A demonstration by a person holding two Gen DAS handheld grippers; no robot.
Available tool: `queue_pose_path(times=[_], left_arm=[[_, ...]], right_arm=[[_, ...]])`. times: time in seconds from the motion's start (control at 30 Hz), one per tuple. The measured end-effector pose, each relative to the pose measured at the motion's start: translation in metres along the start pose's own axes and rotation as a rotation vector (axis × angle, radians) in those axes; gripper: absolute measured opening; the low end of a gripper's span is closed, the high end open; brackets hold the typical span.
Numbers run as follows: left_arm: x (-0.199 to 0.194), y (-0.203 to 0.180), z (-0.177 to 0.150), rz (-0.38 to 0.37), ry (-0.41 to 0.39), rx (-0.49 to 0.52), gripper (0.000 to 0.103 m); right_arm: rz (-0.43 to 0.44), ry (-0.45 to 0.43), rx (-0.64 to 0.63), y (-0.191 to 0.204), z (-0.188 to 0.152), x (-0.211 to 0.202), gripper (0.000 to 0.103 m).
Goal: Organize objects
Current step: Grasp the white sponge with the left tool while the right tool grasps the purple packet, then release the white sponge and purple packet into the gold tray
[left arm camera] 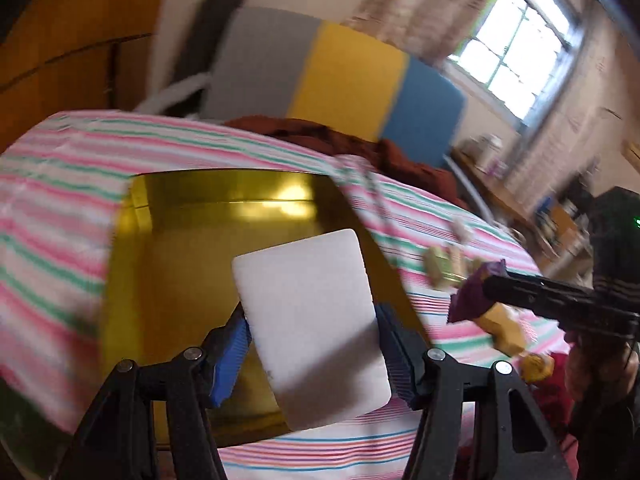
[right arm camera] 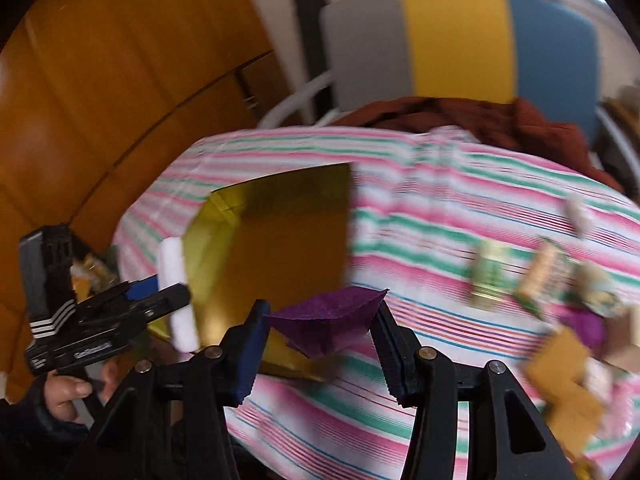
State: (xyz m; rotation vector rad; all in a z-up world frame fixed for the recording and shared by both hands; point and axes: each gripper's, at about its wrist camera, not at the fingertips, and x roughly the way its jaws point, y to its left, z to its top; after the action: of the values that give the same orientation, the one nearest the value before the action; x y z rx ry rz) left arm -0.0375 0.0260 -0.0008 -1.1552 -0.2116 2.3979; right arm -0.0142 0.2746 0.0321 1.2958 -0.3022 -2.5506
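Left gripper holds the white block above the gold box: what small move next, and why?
Probably lower the left gripper and release: its white foam block already hangs over the open gold cardboard box, while the right gripper holds a purple folded paper piece.

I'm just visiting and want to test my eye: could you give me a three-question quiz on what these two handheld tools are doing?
1. What does the left gripper hold?
2. True or false: the right gripper is empty.
3. Which container lies on the striped tablecloth: A a gold box, B a wicker basket?

Key:
1. A white foam block, above the open gold box.
2. False; its fingers clamp a purple glitter piece.
3. A.
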Motion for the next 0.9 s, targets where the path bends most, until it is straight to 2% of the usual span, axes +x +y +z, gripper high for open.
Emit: queue_pose_path(times=[0.07, 0.1, 0.13, 0.2, 0.33, 0.5, 0.67, 0.9], left_arm=[[-0.001, 0.022, -0.002, 0.061, 0.005, -0.04, 0.066], [-0.001, 0.028, -0.003, 0.082, 0.007, -0.053, 0.069], [-0.001, 0.037, -0.004, 0.113, 0.008, -0.073, 0.076], [-0.001, 0.049, -0.006, 0.161, 0.014, -0.096, 0.082], [-0.008, 0.068, -0.009, 0.208, -0.017, -0.145, 0.082], [-0.018, 0.068, -0.005, 0.211, -0.072, -0.148, 0.082], [-0.024, 0.044, -0.001, 0.197, -0.099, -0.091, 0.082], [-0.016, 0.008, -0.001, 0.217, -0.072, 0.016, 0.082]], right_arm=[[0.054, 0.042, -0.03, 0.019, 0.005, 0.026, 0.054], [0.069, 0.059, -0.036, 0.027, 0.007, 0.037, 0.062], [0.082, 0.068, -0.031, 0.031, 0.007, 0.042, 0.078], [0.124, 0.077, -0.01, 0.037, 0.01, 0.051, 0.087], [0.123, 0.082, 0.009, 0.042, 0.006, 0.056, 0.087], [-0.012, 0.061, -0.005, 0.034, -0.011, 0.046, 0.089], [-0.118, -0.002, -0.003, 0.027, -0.023, 0.036, 0.092], [-0.175, -0.058, 0.023, 0.015, -0.032, 0.016, 0.098]])
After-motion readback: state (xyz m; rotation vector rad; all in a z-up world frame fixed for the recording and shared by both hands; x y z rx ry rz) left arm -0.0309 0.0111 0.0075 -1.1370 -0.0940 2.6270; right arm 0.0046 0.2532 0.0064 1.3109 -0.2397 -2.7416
